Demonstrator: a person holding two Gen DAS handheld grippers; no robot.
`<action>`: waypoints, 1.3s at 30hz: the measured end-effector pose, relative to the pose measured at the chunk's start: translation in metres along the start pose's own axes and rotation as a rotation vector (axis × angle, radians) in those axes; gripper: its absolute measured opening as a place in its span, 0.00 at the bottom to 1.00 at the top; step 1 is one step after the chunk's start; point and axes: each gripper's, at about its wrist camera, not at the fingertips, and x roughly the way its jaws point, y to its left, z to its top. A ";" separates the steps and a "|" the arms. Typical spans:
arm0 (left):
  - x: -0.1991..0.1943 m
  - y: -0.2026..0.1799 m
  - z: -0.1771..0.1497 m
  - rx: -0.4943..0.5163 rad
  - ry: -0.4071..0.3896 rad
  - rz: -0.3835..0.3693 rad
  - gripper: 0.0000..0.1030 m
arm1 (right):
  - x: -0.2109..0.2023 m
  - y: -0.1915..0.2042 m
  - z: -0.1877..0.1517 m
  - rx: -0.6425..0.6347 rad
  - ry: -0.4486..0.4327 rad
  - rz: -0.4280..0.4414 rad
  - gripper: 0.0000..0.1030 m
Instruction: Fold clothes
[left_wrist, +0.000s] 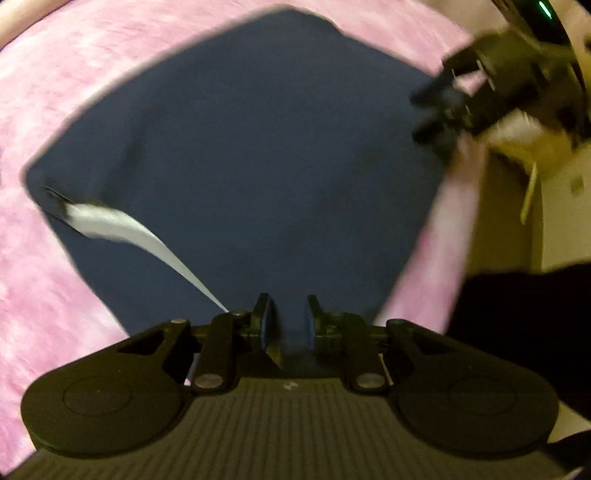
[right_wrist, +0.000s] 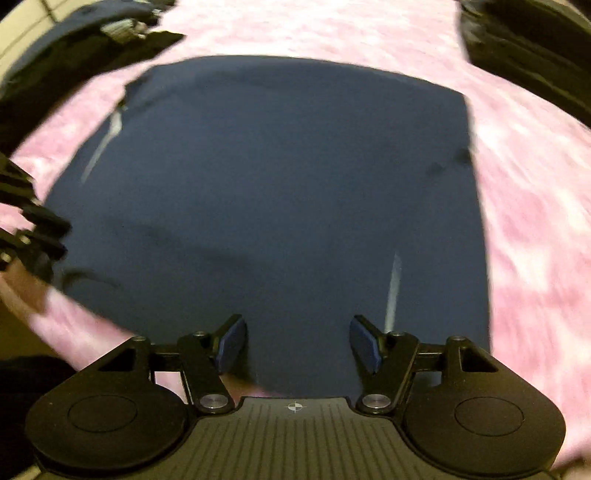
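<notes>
A dark navy garment (left_wrist: 251, 155) lies folded flat on a pink blanket (left_wrist: 55, 110). A white stripe (left_wrist: 122, 229) runs along its left part. My left gripper (left_wrist: 288, 321) hovers over the garment's near edge, its jaws a narrow gap apart with nothing between them. In the right wrist view the garment (right_wrist: 266, 192) fills the middle, and my right gripper (right_wrist: 297, 345) is wide open and empty above its near edge. The right gripper also shows blurred at the upper right of the left wrist view (left_wrist: 443, 110). The left gripper shows at the left edge of the right wrist view (right_wrist: 33, 236).
The pink blanket (right_wrist: 535, 206) surrounds the garment on all sides. A dark object (right_wrist: 535, 44) lies at the upper right of the right wrist view. The bed edge and a pale wall (left_wrist: 561, 206) are on the right of the left wrist view.
</notes>
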 end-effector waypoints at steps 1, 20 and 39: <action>-0.003 -0.003 -0.005 0.017 -0.003 -0.005 0.13 | -0.003 0.002 -0.004 0.018 0.032 -0.028 0.64; -0.085 0.041 -0.074 0.267 0.049 0.238 0.36 | -0.004 0.223 -0.015 -0.541 -0.222 0.051 0.85; -0.083 0.125 -0.082 0.489 -0.071 0.131 0.43 | 0.063 0.287 -0.009 -0.684 -0.243 -0.316 0.65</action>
